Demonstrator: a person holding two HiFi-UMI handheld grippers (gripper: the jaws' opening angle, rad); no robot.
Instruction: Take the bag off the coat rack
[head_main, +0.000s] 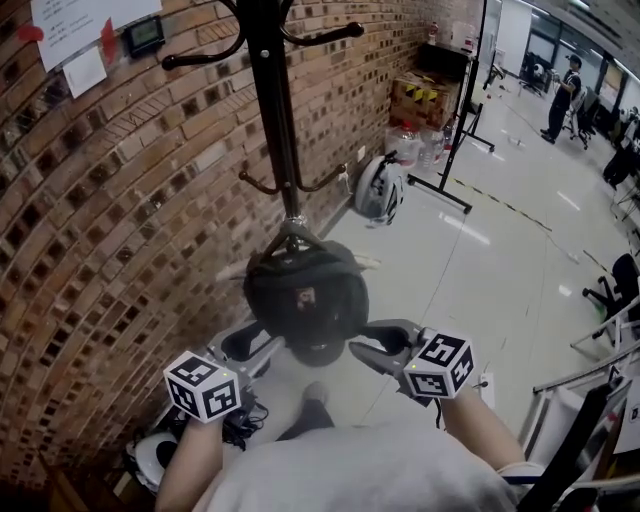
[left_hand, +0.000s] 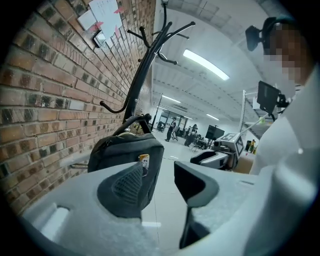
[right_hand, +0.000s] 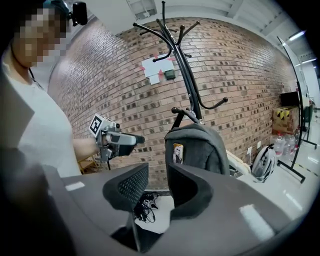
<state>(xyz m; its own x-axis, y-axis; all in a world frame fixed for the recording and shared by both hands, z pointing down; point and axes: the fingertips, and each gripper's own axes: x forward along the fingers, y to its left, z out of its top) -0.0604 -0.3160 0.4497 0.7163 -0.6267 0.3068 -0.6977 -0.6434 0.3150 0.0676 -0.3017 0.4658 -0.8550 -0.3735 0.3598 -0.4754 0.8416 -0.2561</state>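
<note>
A dark grey bag (head_main: 305, 290) hangs by its top loop from a low hook of the black coat rack (head_main: 272, 90), close to the brick wall. My left gripper (head_main: 250, 350) is at the bag's lower left and my right gripper (head_main: 372, 345) at its lower right, both a little apart from it. In the left gripper view the jaws (left_hand: 159, 172) stand apart with nothing between them, the bag (left_hand: 125, 150) just beyond. The right gripper (right_hand: 157, 175) is open too, with the bag (right_hand: 197, 145) behind its jaws.
The brick wall (head_main: 110, 230) runs along the left, with papers (head_main: 80, 30) pinned high up. A white helmet (head_main: 380, 188), cardboard boxes (head_main: 425, 100) and a black stand (head_main: 455, 150) sit further along. Cables (head_main: 235, 425) lie on the floor below. A person (head_main: 560, 95) stands far off.
</note>
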